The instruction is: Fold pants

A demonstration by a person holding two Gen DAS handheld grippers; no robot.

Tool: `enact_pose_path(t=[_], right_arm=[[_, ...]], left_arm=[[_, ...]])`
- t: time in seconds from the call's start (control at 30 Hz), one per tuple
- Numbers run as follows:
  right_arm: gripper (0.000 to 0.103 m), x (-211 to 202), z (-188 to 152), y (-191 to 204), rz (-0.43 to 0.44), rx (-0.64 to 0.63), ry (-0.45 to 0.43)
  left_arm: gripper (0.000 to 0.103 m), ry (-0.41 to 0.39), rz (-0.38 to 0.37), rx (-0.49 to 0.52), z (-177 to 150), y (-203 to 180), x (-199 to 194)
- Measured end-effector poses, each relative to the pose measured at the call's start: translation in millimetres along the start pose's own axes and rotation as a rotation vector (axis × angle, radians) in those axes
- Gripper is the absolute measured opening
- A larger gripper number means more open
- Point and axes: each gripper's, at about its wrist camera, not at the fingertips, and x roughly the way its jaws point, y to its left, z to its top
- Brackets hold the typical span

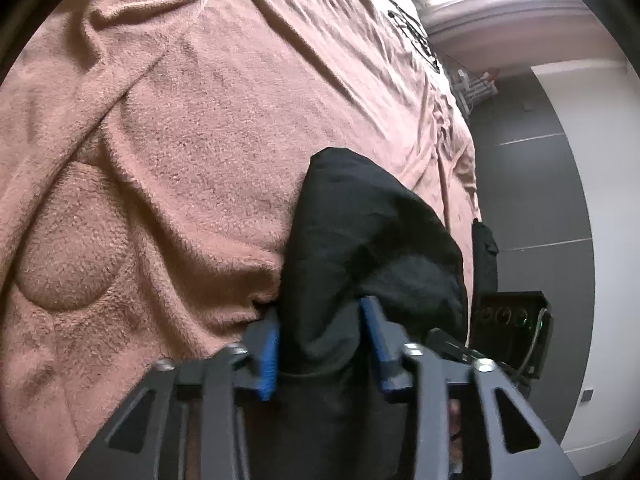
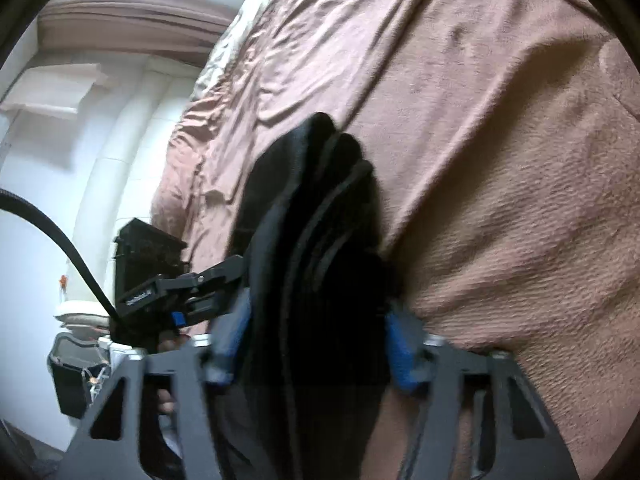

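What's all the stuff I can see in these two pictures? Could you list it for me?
pants: one, black, bunched up between the fingers of both grippers, over the blanket.
blanket: one, pinkish-brown, fuzzy and wrinkled, spread over the bed and filling most of both views.
cable: one, black, curving across the left of the right wrist view.
bin: one, dark, on the floor at lower left of the right wrist view.
wall: white, beyond the bed's edge.
left gripper: one, black with blue pads, fabric between its fingers; also seen from the side in the right wrist view.
right gripper: one, black with blue pads, fabric between its fingers.
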Motion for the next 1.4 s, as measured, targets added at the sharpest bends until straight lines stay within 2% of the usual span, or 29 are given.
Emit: enact_pose_path(t=[0.03, 0.07, 0.23, 0.53, 0.83, 1.13, 1.27, 1.4], right_arm=[[0.036, -1, 0, 2, -0.002, 0.002, -0.001], [0.034, -2, -1, 6, -0.003, -0.002, -0.001], [0.024, -15, -11, 31, -0.064, -0.088, -0.043], [0.021, -41, -42, 82, -0.098, -0.215, -0.128], [0.02, -74, -95, 120, -0.143, -0.331, -0.216], [0.019, -129, -145, 141, -0.164, -0.413, -0.319], [0.019, -162, -165, 145, -0.179, -0.443, -0.369], [0.018, -193, -182, 148, -0.201, -0.459, -0.403]], left_arm=[[0.025, 0.001, -0.007, -0.004, 0, 0, -1], [0.019, 0.001, -0.018, -0.008, -1, 0, -2], [0.017, -0.033, -0.015, 0.021, -7, -13, -17], [0.017, -0.115, -0.048, 0.095, -29, -42, -60], [0.017, -0.178, -0.079, 0.166, -61, -79, -92], [0.017, -0.221, -0.127, 0.257, -96, -126, -114], [0.008, -0.227, -0.155, 0.286, -109, -145, -114], [0.007, -0.235, -0.188, 0.327, -125, -171, -115]])
